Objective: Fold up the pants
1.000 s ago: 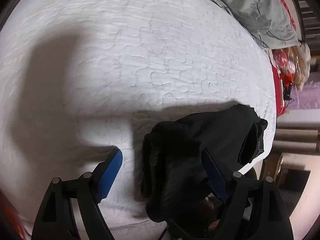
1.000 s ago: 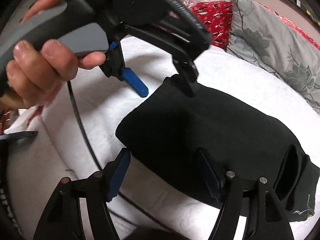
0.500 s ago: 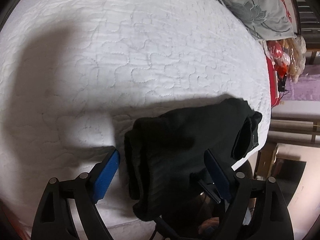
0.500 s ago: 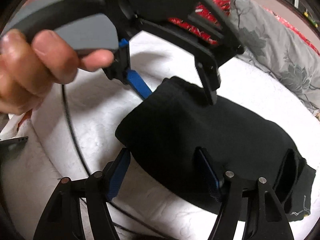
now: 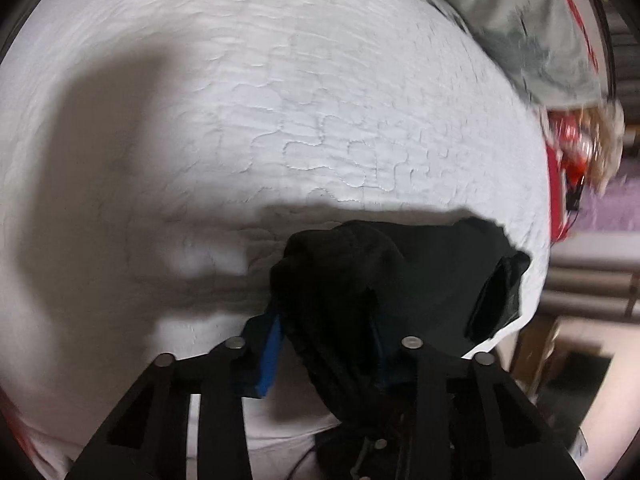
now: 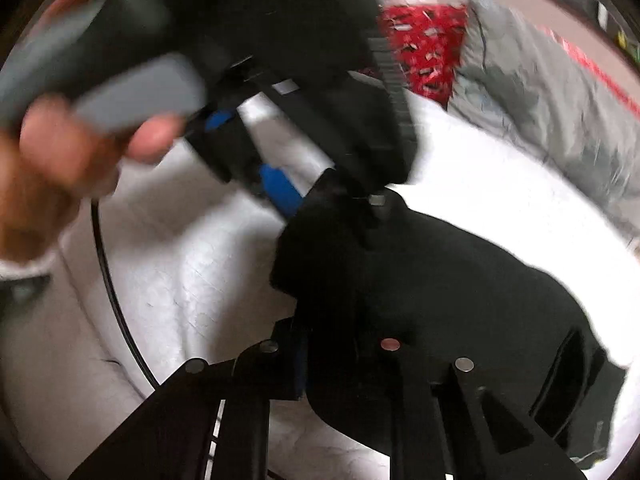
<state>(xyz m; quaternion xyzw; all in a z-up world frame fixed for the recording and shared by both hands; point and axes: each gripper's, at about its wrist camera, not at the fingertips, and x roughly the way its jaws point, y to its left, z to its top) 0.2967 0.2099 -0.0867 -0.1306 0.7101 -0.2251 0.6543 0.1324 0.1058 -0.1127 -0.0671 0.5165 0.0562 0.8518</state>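
Observation:
The black pants [image 5: 420,280] lie folded on the white quilted bed [image 5: 280,120]. My left gripper [image 5: 324,344] is shut on the near end of the pants, cloth bunched between its blue pads. In the right wrist view my right gripper [image 6: 344,356] is shut on the near edge of the pants [image 6: 460,300]. The left gripper [image 6: 320,196] shows there too, held by a hand [image 6: 52,184], pinching the far corner of the same end. Both views are blurred.
A grey flowered pillow [image 6: 540,92] and a red patterned cloth [image 6: 424,44] lie at the head of the bed. A black cable [image 6: 108,280] runs over the quilt at the left. The bed's edge [image 5: 536,280] is just right of the pants.
Both grippers were open around the end of the pants and have now closed on it. The cloth has bunched up and lifted slightly.

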